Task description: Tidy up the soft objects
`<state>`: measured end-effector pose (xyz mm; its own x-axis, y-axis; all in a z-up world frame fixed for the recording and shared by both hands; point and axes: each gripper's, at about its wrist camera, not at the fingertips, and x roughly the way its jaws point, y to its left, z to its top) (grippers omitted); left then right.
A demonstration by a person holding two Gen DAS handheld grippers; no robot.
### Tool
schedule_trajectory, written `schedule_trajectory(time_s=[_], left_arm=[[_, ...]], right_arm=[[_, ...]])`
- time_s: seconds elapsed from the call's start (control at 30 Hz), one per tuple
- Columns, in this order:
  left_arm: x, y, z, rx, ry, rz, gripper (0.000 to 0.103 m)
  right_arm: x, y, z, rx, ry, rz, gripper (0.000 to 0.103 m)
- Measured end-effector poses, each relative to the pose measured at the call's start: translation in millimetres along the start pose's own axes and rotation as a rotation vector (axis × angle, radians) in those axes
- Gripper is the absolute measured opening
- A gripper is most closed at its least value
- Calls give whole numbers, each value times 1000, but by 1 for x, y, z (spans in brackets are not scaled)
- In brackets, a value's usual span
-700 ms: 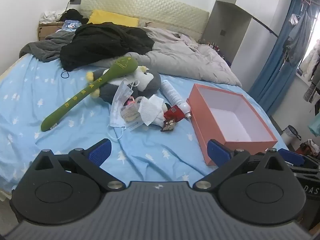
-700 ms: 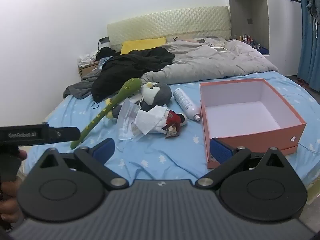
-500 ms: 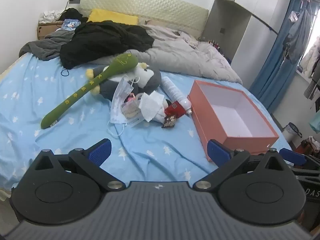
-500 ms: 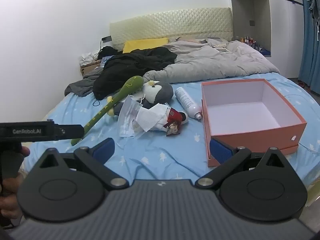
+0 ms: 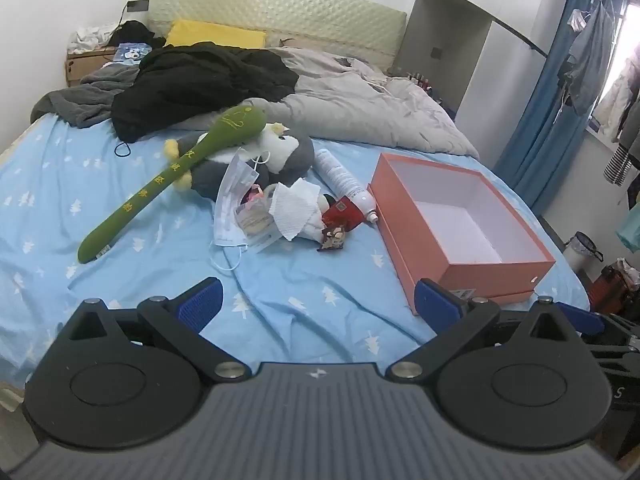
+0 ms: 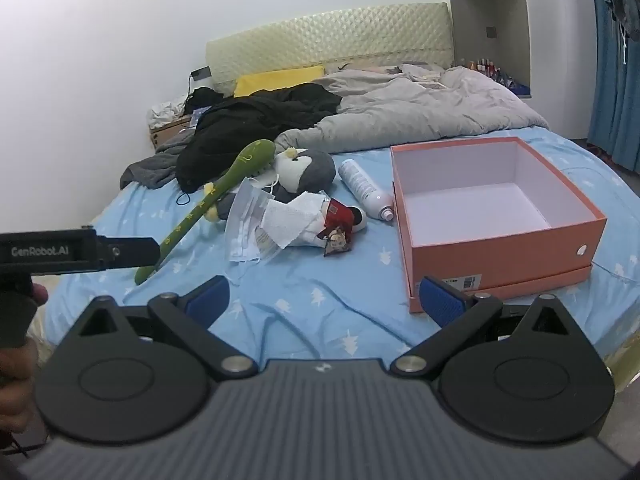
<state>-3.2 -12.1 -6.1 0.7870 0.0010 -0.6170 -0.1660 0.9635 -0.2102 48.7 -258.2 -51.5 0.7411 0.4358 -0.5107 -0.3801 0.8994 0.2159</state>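
Both views have drawn back from the blue bedsheet, where the orange box, green plush club, penguin plush and face mask lie well ahead of the left gripper and right gripper, the 2 spread wide, holding nothing.

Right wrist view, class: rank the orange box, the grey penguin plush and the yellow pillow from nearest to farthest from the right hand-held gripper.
1. Orange box: right, just beyond the right hand-held gripper.
2. Grey penguin plush: mid-bed, centre-left.
3. Yellow pillow: against the headboard.
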Motion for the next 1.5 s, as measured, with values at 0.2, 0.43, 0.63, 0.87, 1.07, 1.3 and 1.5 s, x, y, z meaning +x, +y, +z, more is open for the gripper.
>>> schedule_trajectory(time_s=[0.2, 0.43, 0.63, 0.87, 1.07, 1.3, 1.5], left_arm=[[3, -1, -2, 7, -1, 3, 103], [4, -1, -3, 10, -1, 3, 103], [4, -1, -3, 10, -3, 3, 103], [5, -1, -4, 10, -2, 4, 103], [5, -1, -4, 10, -2, 4, 103], [7, -1, -6, 13, 4, 3, 103], [11, 0, -8, 13, 13, 5, 103]], right_arm=[[3, 1, 0, -4, -1, -2, 103], [1, 0, -3, -4, -4, -5, 103], [1, -1, -4, -6, -4, -5, 103], [0, -1, -5, -7, -2, -5, 103], [0, -1, -5, -9, -2, -4, 103], [0, 1, -5, -12, 1, -7, 103], [1, -1, -5, 3, -2, -8, 103]])
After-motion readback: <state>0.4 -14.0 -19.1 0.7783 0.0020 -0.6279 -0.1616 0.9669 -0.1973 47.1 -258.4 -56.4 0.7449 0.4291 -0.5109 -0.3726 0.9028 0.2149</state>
